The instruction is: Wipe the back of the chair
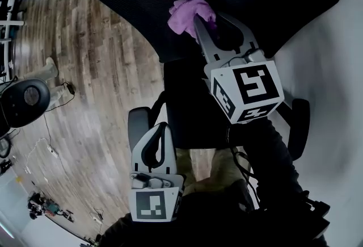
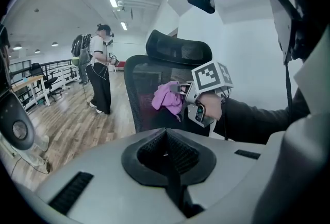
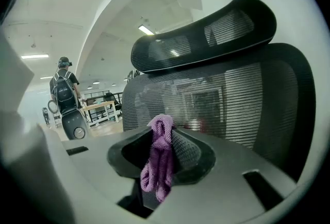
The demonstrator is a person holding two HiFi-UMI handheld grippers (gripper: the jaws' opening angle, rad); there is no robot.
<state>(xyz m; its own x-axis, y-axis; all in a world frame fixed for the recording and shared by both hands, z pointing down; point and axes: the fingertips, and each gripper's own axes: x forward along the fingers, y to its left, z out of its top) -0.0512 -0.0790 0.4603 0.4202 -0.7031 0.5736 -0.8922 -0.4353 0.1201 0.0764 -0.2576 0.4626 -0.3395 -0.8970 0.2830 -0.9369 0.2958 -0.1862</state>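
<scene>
Purple cloth (image 3: 159,161), black mesh chair back (image 3: 247,99)

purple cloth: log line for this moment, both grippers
right gripper: jaws shut on purple cloth | cloth at mesh chair back, contact unclear | left gripper: jaws shut, empty

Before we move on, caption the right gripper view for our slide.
Right gripper, shut on a purple cloth, faces the office chair's mesh back.
</scene>
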